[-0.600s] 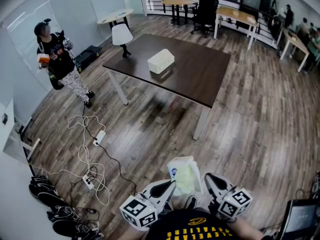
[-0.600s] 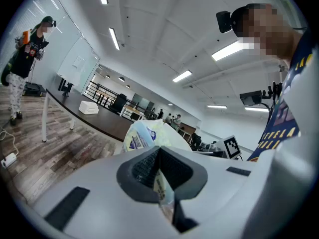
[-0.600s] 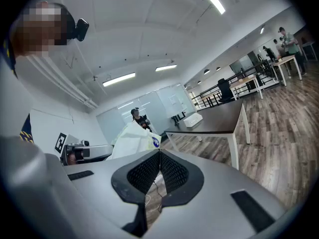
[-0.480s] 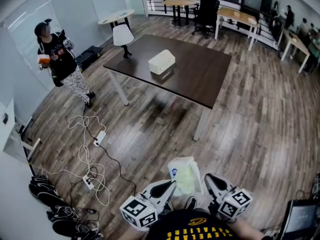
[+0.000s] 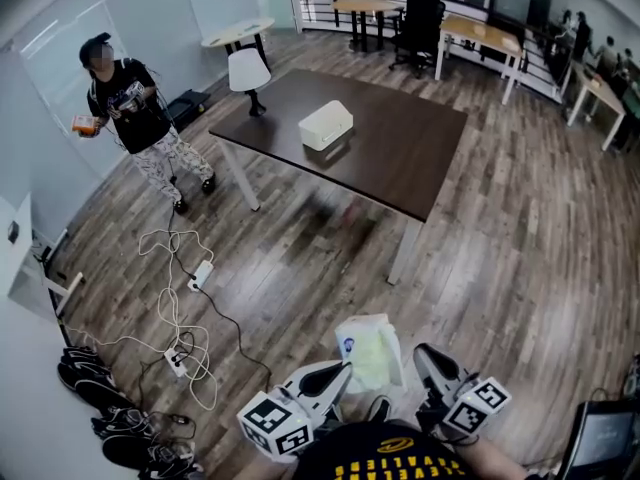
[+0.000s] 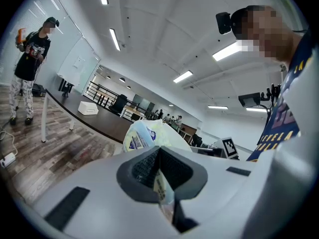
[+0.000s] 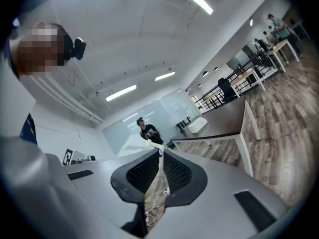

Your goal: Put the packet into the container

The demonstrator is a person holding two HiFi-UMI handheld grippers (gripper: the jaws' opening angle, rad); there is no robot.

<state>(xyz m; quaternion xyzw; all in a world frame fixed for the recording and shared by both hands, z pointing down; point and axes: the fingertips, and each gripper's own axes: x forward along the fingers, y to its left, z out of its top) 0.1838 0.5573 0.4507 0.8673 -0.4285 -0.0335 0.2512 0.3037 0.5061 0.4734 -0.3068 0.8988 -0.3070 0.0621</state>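
So, step in hand: we are carrying the packet (image 5: 368, 351) toward the desk (image 5: 400, 158). As we judge it, the pick-up is done and the placing has not begun.
Left tongs (image 5: 343, 371): closed tight on the packet's left edge. Their own view shows a strip of wrapper pinched between the dark pads.
Right tongs (image 5: 419, 353): closed as well, on the opposite edge, with thin film caught between the pads.
Packet: it hangs between the two tongs, close in front of our chest, above the wooden floor and well apart from the desk.
Container (image 5: 325, 125): a white box on the dark desk, toward its left half. We cannot tell from here whether its top is open.
Next move: we think it calls for walking up to the desk with both grips kept firm, bringing the packet over the container, then lowering it in and letting go. If there is a lid, one pair of tongs would have to free itself first.
Watch: cables (image 5: 180, 308) lie on the floor to our left and a person (image 5: 135, 118) stands beyond them. A straight path ahead looks clear of both.
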